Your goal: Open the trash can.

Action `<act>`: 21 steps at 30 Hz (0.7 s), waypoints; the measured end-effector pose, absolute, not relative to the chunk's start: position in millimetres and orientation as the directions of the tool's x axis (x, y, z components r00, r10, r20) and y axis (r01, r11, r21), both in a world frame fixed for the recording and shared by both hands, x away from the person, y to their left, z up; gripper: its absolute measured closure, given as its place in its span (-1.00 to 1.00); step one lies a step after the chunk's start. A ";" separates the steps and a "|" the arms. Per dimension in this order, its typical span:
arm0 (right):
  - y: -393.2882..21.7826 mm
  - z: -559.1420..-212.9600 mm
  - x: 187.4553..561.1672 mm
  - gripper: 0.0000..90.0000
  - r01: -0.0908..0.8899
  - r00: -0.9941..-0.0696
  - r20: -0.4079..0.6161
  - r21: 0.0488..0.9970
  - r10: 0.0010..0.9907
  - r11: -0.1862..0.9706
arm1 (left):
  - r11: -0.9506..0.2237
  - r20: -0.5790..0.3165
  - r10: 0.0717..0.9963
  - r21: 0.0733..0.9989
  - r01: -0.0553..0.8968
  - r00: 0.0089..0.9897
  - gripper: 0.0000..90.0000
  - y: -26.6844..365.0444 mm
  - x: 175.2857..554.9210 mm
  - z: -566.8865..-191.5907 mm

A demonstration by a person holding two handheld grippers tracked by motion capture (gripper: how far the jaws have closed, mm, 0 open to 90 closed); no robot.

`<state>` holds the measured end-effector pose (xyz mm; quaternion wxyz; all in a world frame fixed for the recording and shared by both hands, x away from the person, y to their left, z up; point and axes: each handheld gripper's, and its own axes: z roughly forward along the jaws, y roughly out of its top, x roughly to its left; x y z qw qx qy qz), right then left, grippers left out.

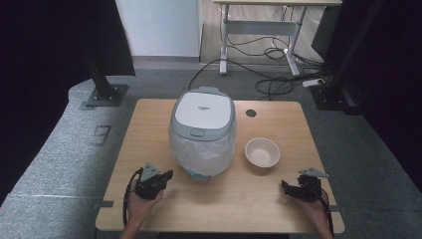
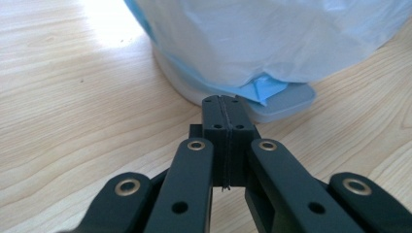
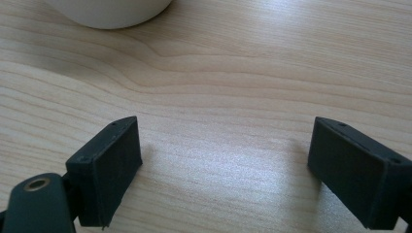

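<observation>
Both grippers low on the counter (image 1: 149, 119), rice cooker ahead.
High view: my left gripper (image 1: 166, 175) sits just before the plastic-wrapped rice cooker (image 1: 203, 130); my right gripper (image 1: 284, 185) lies near the bowl (image 1: 262, 152). Left gripper view: my jaws are pressed fully together, nothing between them, tips just short of the cooker's base (image 2: 286, 99). Right gripper view: my jaws stand wide apart over bare wood, the bowl (image 3: 109, 10) beyond.
</observation>
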<state>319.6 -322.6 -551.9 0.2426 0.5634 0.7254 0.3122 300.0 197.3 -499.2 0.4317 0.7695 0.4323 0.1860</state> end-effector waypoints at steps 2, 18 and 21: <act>-322.5 -551.9 319.4 -0.74 0.666 -0.247 0.000 0.727 0.969 0.170 | -0.254 -0.088 0.822 0.828 0.500 0.563 1.00 194.9 299.6 -498.6; -321.5 -551.9 318.7 -0.72 0.664 -0.239 -0.002 0.729 0.971 0.165 | -0.273 -0.118 0.775 0.824 0.497 0.621 1.00 172.2 300.8 -499.8; -321.4 -551.9 318.7 -0.72 0.664 -0.238 -0.002 0.729 0.971 0.164 | -0.283 -0.117 0.770 0.819 0.500 0.628 1.00 166.8 303.2 -501.5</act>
